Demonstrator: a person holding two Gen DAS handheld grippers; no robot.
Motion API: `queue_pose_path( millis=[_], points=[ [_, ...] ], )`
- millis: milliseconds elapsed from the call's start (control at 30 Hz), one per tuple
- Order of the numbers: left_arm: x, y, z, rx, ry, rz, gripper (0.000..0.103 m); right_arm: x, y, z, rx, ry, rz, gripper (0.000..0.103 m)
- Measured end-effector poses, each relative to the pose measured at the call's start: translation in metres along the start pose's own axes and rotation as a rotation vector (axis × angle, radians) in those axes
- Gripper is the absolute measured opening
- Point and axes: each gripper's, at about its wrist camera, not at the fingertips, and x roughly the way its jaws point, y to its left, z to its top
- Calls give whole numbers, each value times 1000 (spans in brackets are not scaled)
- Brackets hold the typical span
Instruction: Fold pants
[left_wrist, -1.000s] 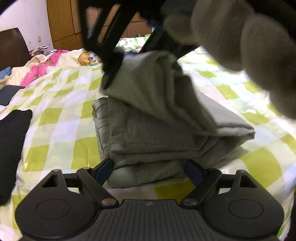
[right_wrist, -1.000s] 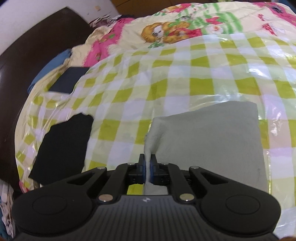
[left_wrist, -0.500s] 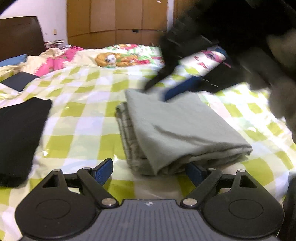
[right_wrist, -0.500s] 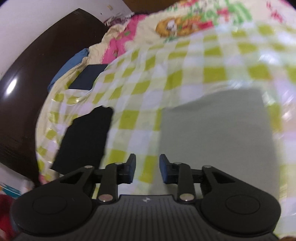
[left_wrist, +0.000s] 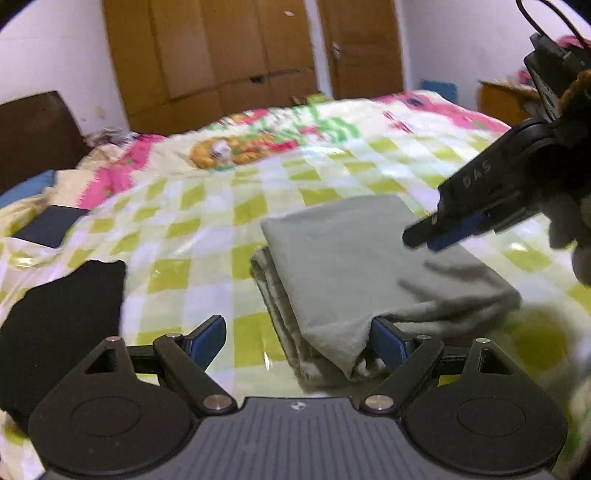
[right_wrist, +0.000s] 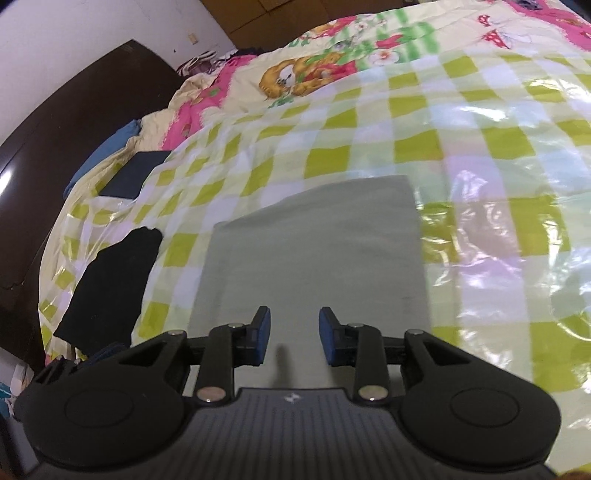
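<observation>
In the right wrist view, low in the frame, the right gripper hangs over the near part of the folded grey-green cotton pants. Its jaws stand apart, nothing sits between the blue pads, and they are not pressing on the cloth. In the left wrist view the left gripper sits at the bottom of the frame with its jaws spread wide. Its right pad is just beside the near corner of the pants and its left pad is over bare bed cover; it grips nothing.

By my reading the folding itself is finished and the step in hand is letting go. The next move would call for little more than lifting both grippers clear without catching a layer, or perhaps patting the top flat.

The pants lie as a compact rectangular bundle in the middle of both frames on the glossy green-and-white checked bed cover. The top face is smooth and flat. Along the left edge in the left wrist view, several stacked layers show, slightly stepped, and the near corner is a little loose and open.

A black folded garment lies well apart at lower left. Farther up are a cartoon-print quilt, then wooden wardrobe doors at the top.
</observation>
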Motion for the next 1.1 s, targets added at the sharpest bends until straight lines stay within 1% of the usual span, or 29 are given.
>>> queue_pose_path(
  millis=[67, 100, 167, 267, 400, 433, 467, 533, 600, 700, 800, 900, 1000, 1100],
  points=[
    [-2, 7, 1, 3, 28, -34, 97, -4, -10, -1, 12, -8, 8, 33],
    [-2, 10, 3, -2, 38, -37, 97, -7, -12, -3, -7, -16, 4, 34],
    [0, 17, 13, -20, 31, -36, 97, -11, -11, -10, -60, -33, -12, 34],
    [6, 24, 32, -36, 4, -33, 97, -23, -8, -26, -124, -50, 25, 34],
    [3, 30, 50, -10, -26, -75, 98, -31, 16, -45, -316, -74, 76, 34],
    [0, 31, 50, 5, -24, -67, 98, -29, 21, -47, -355, -71, 92, 37],
    [-2, 32, 50, 21, -16, -52, 98, -26, 24, -49, -373, -61, 115, 38],
    [-1, 35, 49, 20, 6, -35, 98, -14, 27, -54, -371, -23, 162, 38],
    [5, 36, 50, -27, 22, -44, 98, -1, 30, -63, -375, 11, 200, 38],
    [28, 24, 52, -35, 17, -53, 99, 15, 28, -73, -343, 61, 197, 40],
    [60, 6, 52, -15, 42, -87, 98, 3, 26, -70, -343, 41, 216, 38],
    [84, -10, 53, 46, 55, -95, 98, -14, 13, -63, -317, 5, 204, 39],
    [106, -13, 54, 85, 75, -62, 98, -15, -2, -58, -290, -2, 181, 41],
    [130, -2, 56, 79, 117, -31, 100, -4, -11, -58, -246, 26, 190, 40]
  ],
)
